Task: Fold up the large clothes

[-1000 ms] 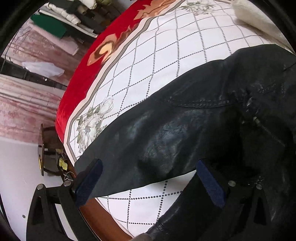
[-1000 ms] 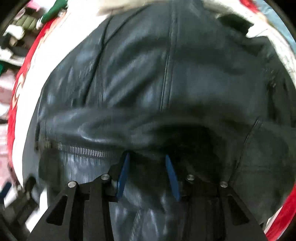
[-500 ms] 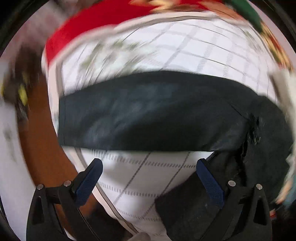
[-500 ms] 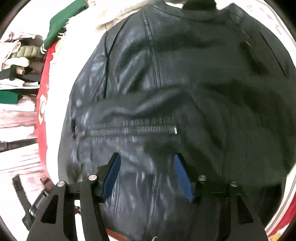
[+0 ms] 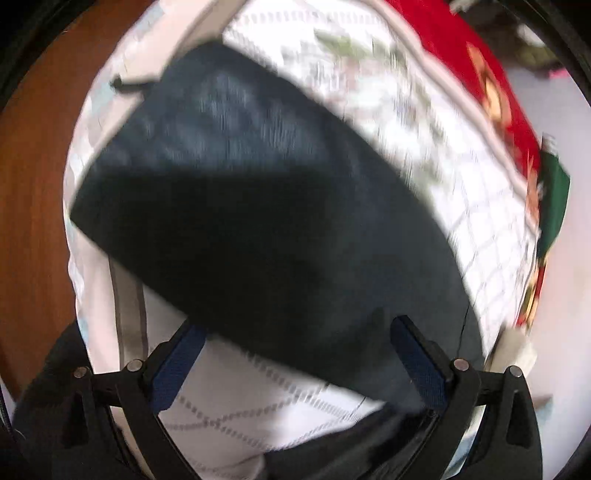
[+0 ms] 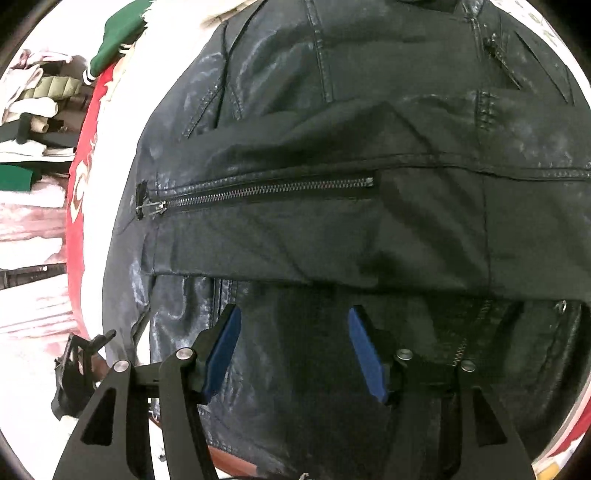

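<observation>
Black leather jacket (image 6: 332, 155) fills the right wrist view, spread on a white quilt (image 5: 424, 155) with a red border (image 5: 454, 62); its zip (image 6: 258, 192) crosses the centre. Right gripper (image 6: 295, 347), low centre, hangs spread over the leather, pinching nothing. Left gripper (image 5: 295, 358), also spread, hangs over a blurred sleeve (image 5: 240, 206) running diagonally. Green cloth (image 6: 118, 33) lies upper left.

Black leather jacket (image 6: 332, 166) flat on white grid-patterned, red-bordered bedspread (image 5: 461, 192), its sleeve (image 5: 258, 221) outstretched.
</observation>
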`<state>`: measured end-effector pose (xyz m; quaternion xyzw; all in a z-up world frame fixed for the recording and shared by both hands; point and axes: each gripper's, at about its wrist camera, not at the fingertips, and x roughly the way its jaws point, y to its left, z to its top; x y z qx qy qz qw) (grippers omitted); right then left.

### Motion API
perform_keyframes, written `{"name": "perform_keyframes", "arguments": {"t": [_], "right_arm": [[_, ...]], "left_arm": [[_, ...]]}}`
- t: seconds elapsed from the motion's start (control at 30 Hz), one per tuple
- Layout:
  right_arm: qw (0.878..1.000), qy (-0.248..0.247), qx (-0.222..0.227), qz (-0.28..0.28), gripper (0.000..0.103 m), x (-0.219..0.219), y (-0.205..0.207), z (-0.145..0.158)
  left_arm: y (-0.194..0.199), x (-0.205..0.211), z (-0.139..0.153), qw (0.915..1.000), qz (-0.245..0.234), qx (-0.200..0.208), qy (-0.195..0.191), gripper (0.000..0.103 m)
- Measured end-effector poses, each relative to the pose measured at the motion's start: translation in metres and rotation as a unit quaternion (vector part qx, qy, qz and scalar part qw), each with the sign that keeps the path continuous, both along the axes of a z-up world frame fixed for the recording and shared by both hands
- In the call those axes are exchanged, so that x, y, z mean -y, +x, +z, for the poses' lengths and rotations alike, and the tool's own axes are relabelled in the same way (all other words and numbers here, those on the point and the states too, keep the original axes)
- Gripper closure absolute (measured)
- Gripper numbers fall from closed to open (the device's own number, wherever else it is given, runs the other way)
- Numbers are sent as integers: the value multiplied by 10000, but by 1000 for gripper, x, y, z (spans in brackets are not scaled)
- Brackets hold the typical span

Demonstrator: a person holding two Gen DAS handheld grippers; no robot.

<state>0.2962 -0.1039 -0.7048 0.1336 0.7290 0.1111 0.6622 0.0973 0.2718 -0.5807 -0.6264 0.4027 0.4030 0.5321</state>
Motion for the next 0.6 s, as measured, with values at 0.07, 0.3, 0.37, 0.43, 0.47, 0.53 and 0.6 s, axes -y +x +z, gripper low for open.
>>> {"name": "perform_keyframes", "arguments": {"t": [0.07,0.3,0.37,0.43,0.47,0.53,0.6], "right_arm": [[9999,-16,27,-105,41,-7,2,-3],[9993,-260,152,-228,41,-26,10,-1],[9964,-801,295,1,41,-33,14,5],[9869,-1500,533,277,38,-41,19,11],[9829,-1684,644,367,35,-44,21,13],[9754,-1966,854,517,32,-49,27,18],[9716,-2104,915,578,29,-51,32,20]], "left_arm": [[4,-9,10,9992,141,-56,374,14],[35,-32,26,9853,-348,-889,1416,95],[46,-31,38,9792,-572,-981,1678,97],[63,-25,58,9645,-1041,-1119,2153,98],[74,-18,72,9522,-1342,-1179,2476,99],[94,-2,96,9247,-1923,-1260,3034,100],[123,13,117,8954,-2446,-1202,3522,100]]}}
